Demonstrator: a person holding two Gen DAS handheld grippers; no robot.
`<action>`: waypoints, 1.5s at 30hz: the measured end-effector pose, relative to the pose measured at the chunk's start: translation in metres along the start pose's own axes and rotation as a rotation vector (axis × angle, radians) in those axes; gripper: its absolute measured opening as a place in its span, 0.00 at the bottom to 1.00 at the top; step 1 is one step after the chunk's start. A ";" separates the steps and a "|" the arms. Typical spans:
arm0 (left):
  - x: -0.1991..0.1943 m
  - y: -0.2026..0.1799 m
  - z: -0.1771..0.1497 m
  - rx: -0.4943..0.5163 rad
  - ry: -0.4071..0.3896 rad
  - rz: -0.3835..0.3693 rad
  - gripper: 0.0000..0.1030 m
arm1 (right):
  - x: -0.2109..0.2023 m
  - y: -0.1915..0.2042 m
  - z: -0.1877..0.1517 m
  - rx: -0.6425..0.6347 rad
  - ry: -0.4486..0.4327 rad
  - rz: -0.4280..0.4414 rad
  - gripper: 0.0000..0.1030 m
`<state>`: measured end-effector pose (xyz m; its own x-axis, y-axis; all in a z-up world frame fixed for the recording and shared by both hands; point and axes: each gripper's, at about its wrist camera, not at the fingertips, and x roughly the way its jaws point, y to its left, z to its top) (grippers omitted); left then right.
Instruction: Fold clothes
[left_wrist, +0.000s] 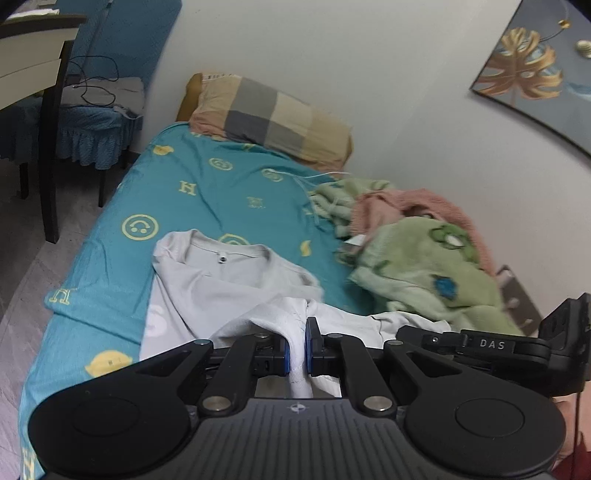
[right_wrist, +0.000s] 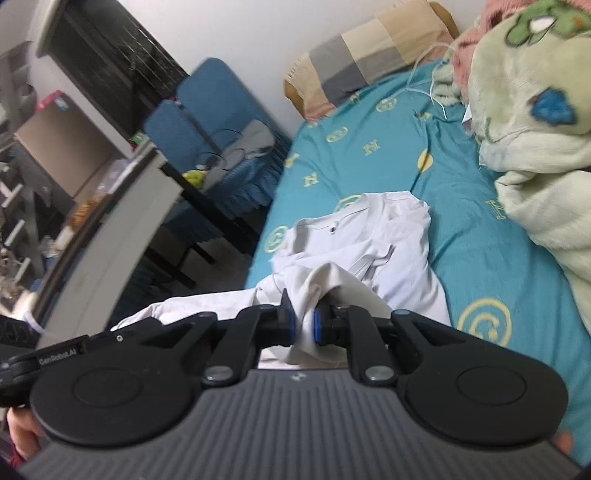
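A light grey T-shirt (left_wrist: 207, 284) lies crumpled on the teal bedsheet (left_wrist: 221, 184), collar toward the pillow. My left gripper (left_wrist: 297, 350) is shut on a bunched fold of the shirt at its near edge. The right gripper's black body (left_wrist: 517, 347) shows at the right of the left wrist view. In the right wrist view the same shirt (right_wrist: 369, 236) lies on the sheet (right_wrist: 461, 258), and my right gripper (right_wrist: 303, 325) is shut on another bunched fold of it, lifted slightly off the bed.
A checked pillow (left_wrist: 273, 118) lies at the bed's head by the wall. A green and pink blanket heap (left_wrist: 417, 251) fills the bed's right side. A white cable (left_wrist: 317, 181) lies near it. A blue-covered chair (left_wrist: 92, 122) and a table (right_wrist: 122, 206) stand left of the bed.
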<state>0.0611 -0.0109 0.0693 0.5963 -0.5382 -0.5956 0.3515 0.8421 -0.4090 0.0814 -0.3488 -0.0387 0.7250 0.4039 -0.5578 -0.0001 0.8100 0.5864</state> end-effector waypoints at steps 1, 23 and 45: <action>0.018 0.009 0.001 0.001 0.008 0.013 0.08 | 0.017 -0.006 0.003 0.005 0.016 -0.012 0.13; 0.162 0.075 -0.029 0.016 0.105 0.168 0.32 | 0.177 -0.067 0.002 -0.057 0.179 -0.207 0.22; -0.001 -0.005 -0.109 0.149 -0.077 0.195 0.99 | 0.000 0.007 -0.083 -0.270 -0.095 -0.212 0.79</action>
<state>-0.0201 -0.0184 -0.0029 0.7145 -0.3662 -0.5962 0.3240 0.9284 -0.1819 0.0240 -0.3077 -0.0838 0.7894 0.1841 -0.5857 -0.0161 0.9599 0.2800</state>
